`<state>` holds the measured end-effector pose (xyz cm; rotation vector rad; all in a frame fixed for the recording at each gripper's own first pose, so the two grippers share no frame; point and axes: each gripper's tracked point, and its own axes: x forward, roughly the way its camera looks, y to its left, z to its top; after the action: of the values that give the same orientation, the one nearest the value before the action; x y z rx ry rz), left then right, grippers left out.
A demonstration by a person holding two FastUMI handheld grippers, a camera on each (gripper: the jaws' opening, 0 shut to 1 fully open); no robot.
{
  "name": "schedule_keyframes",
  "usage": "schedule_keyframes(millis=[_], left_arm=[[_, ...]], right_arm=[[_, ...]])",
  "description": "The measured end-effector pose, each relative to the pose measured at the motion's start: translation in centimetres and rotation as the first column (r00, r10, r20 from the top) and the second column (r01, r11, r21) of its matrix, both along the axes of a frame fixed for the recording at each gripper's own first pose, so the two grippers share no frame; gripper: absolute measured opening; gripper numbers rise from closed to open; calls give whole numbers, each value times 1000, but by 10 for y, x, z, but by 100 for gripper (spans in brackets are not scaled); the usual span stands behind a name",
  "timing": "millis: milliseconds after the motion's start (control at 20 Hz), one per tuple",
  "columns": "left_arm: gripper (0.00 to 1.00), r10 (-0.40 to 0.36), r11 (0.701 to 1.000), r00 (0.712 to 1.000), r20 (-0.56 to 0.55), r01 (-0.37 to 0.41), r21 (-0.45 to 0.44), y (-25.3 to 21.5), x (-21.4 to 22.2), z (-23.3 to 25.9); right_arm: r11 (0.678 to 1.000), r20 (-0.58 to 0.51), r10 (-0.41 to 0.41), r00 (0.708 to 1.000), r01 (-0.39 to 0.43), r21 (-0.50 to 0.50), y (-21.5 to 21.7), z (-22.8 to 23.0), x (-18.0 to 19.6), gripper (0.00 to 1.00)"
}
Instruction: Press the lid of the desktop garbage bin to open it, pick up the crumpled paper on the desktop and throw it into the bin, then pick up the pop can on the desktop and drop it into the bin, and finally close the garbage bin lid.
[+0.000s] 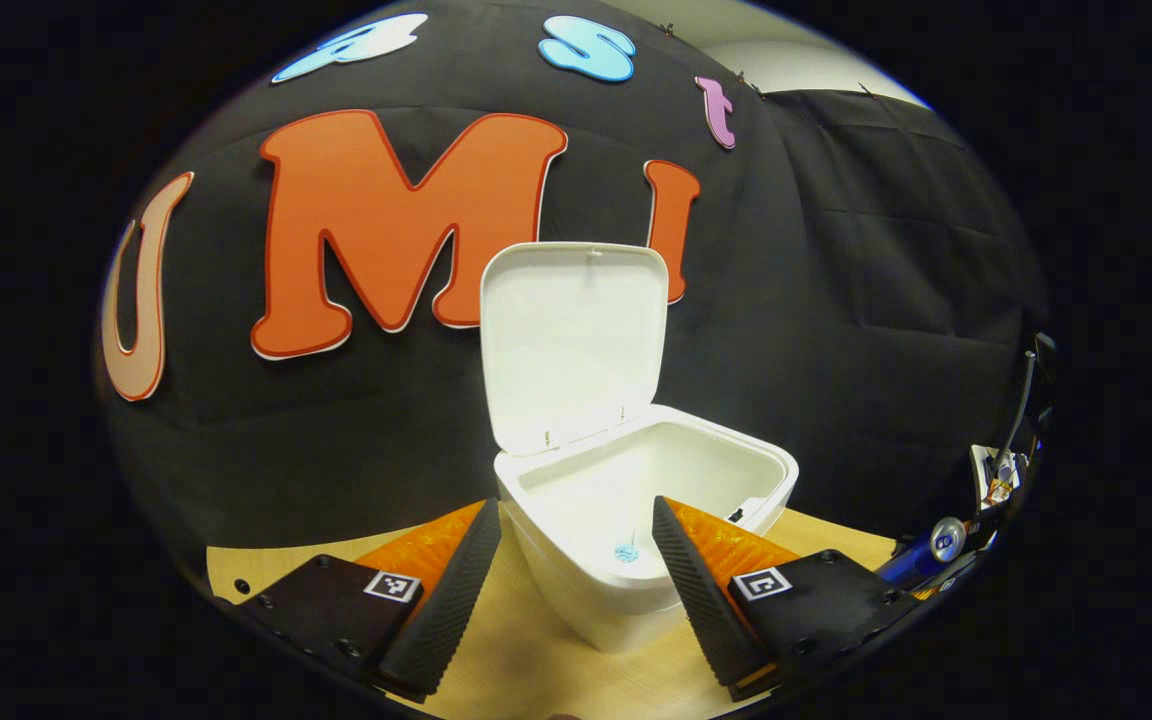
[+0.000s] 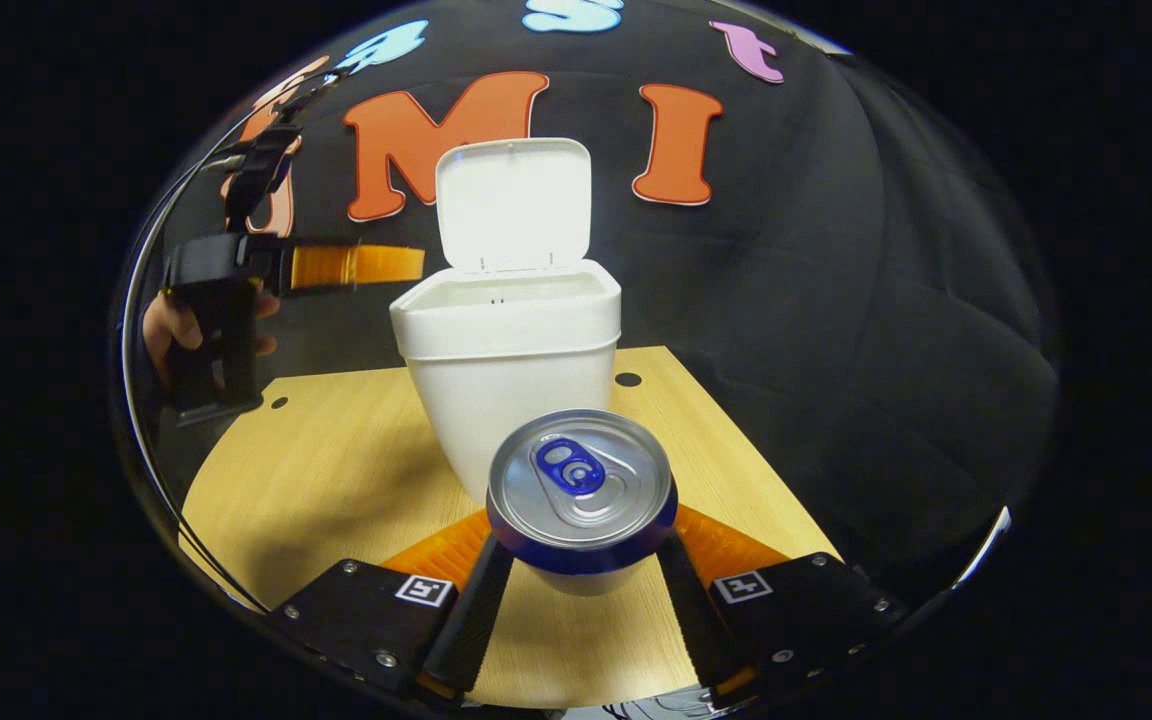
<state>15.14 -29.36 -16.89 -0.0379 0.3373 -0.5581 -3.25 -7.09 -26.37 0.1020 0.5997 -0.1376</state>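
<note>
Right gripper [image 2: 584, 585] grips the pop can [image 2: 582, 495] at lower centre; left gripper [image 1: 576, 590] hangs wide, empty. Lifted too low, the can could clip the bin [image 2: 511, 345] rim.

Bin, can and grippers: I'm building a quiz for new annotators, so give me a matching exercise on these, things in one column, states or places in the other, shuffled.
Things:
1. bin lid
2. pop can
3. left gripper
4. crumpled paper

States or places:
A. lying at the bottom inside the bin
B. open, holding nothing, over the front of the garbage bin
C. standing upright, swung open
D. held between the right gripper's fingers, top facing the camera

Pairs: 1-C, 2-D, 3-B, 4-A
</note>
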Motion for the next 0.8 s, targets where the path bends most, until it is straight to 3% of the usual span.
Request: schedule_keyframes(millis=[500,800], left_arm=[[98,97,995,995,-10,-97,-6,68,-18,-13],[98,195,980,981,-5,-195,34,125,-18,-23]], right_arm=[[993,74,77,994,-69,-94,7,60,55,80],[983,100,123,987,-107,-149,10,84,77,80]])
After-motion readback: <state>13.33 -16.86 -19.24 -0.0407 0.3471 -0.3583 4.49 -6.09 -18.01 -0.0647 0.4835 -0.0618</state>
